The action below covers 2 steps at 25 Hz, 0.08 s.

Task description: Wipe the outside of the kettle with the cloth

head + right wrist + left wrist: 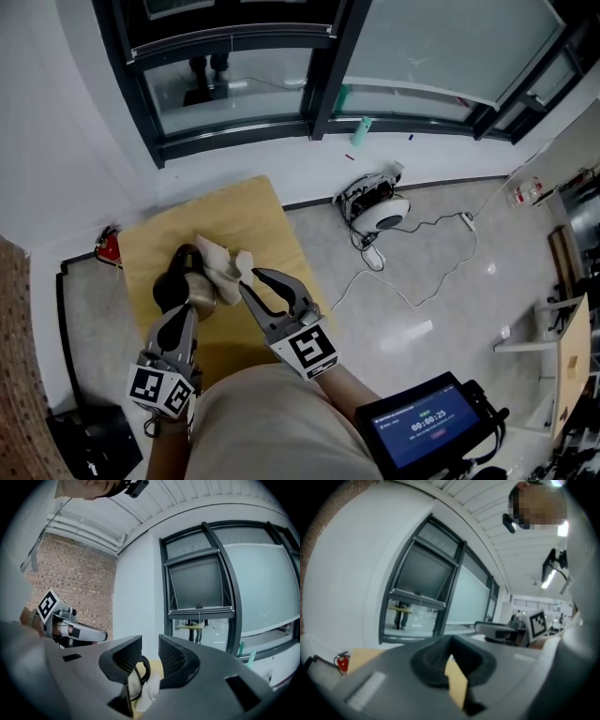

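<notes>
A metal kettle (199, 291) with a black handle stands on a wooden table (248, 211), and a white cloth (223, 261) is bunched against its upper right side. My right gripper (253, 278) reaches in from the right and is shut on the cloth. The right gripper view shows the cloth (146, 693) low between the jaws of the right gripper (150, 660), with the kettle's handle (143, 670) just beyond. My left gripper (187, 314) points at the kettle's near side, shut. Only a sliver of table shows past the left gripper (449, 660) in its own view.
A red fire extinguisher (108, 246) stands by the wall at the table's left corner. A white device (380, 208) with a trailing cable lies on the floor to the right. A dark-framed window runs behind the table. A screen (422, 427) sits at bottom right.
</notes>
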Motion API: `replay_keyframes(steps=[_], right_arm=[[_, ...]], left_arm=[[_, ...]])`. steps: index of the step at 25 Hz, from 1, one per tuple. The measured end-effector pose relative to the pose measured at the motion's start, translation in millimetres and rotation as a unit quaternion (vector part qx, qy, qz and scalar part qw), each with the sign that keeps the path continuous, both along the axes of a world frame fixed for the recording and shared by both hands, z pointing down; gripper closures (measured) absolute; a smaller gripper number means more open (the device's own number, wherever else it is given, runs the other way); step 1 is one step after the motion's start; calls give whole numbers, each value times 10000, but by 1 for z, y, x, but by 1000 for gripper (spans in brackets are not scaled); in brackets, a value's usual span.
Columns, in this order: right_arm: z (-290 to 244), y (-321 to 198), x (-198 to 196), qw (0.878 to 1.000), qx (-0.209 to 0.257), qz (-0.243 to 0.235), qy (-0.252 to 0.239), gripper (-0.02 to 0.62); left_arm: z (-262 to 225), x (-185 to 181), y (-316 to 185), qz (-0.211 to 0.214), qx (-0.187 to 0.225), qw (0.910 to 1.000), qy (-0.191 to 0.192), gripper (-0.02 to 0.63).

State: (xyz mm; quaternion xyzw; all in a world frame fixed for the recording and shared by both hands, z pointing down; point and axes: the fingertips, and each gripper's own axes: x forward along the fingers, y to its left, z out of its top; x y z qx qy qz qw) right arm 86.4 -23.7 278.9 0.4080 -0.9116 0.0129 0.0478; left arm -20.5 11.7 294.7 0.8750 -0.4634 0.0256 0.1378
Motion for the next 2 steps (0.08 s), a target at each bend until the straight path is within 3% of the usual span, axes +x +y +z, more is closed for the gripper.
replay_keyframes(steps=[2], right_arm=[[2,2,1,10000,-30,6,-27,477]], left_arm=[[2,1,3,-15,-22,10000,55,606]])
